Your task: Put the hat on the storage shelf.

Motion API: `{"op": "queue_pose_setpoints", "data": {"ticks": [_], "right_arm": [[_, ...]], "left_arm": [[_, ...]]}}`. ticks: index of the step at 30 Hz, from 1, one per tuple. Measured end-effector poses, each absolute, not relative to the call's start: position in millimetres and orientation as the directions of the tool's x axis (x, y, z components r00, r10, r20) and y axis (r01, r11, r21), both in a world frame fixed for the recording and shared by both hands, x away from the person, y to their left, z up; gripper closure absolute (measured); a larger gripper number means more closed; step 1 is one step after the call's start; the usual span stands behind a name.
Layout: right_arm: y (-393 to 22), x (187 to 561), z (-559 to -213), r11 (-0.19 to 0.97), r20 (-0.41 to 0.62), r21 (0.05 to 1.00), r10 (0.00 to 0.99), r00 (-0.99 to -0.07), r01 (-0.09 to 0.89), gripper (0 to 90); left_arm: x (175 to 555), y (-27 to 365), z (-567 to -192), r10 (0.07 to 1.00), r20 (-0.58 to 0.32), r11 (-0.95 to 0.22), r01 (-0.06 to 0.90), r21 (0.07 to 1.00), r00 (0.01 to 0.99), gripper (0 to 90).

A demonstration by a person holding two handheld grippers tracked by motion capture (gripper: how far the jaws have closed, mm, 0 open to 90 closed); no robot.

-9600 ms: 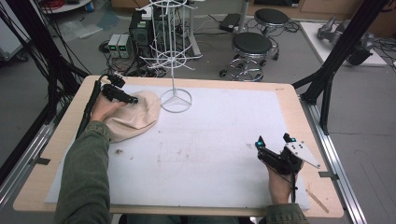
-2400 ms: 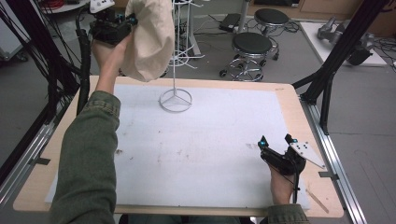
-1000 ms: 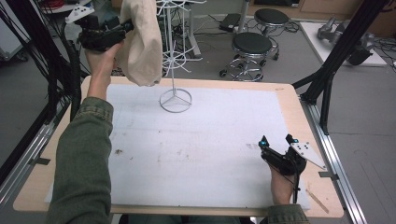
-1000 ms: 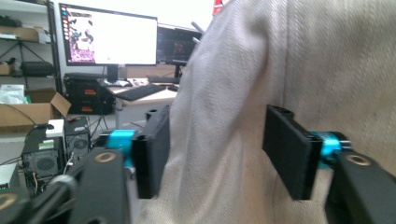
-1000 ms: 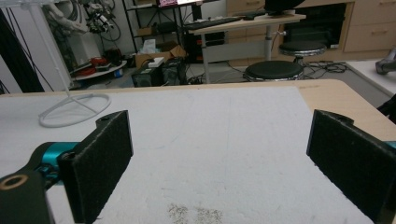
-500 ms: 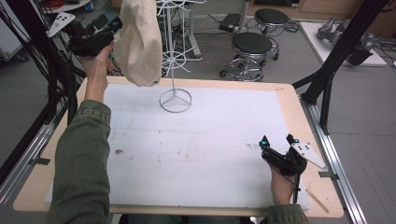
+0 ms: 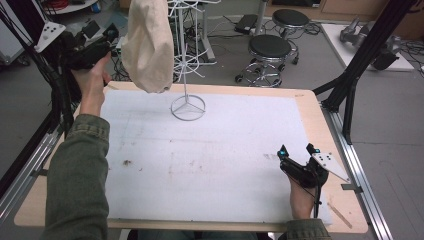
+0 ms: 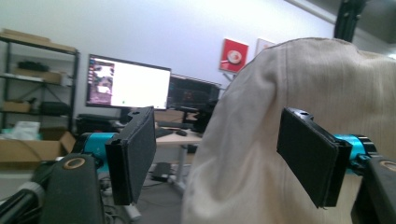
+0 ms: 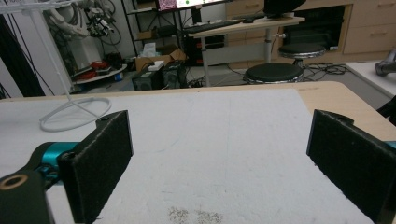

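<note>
Right claw point(image 7: 296, 152): low at the near right corner of the bench point(image 7: 310, 107), jaws spread wide over the bare white mat point(image 7: 210, 155), gripping nothing.
Left claw point(image 7: 102, 42): raised at the far left edge of the bench, jaws just opened, released; in the left gripper view pads clear of the cloth.
Cloth hat point(image 7: 147, 45): hanging on the white wire rack point(image 7: 186, 65), just right of the left claw, above the far side of the bench.
Look: beige, soft, faintly ribbed weave, drooping to a rounded end.
</note>
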State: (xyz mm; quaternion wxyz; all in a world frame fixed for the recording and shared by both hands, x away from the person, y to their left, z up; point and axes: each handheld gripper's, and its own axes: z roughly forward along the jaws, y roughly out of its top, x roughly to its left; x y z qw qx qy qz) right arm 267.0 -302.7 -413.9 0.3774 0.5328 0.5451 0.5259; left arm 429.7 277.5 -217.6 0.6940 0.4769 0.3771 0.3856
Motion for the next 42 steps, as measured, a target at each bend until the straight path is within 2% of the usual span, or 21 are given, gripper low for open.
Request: {"op": "queue_pose_setpoints", "data": {"ticks": [8, 28, 42], "right_arm": [[-301, 268, -414, -0.114, 0.144, 0.976, 0.977, -0.155, 0.183, 6.1], [-300, 269, -414, -0.107, 0.137, 0.977, 0.977, -0.161, 0.182, 6.1], [-300, 268, -414, -0.109, 0.139, 0.978, 0.977, -0.162, 0.180, 6.1]], "left_arm": [[401, 292, -234, 0.927, -0.099, 0.175, -0.184, 0.967, 0.362, 27.2], [354, 298, -293, 0.937, -0.099, 0.150, -0.131, 0.980, 0.335, 24.2], [328, 304, -339, 0.962, -0.089, 0.113, -0.080, 0.990, 0.257, 22.6]]}}
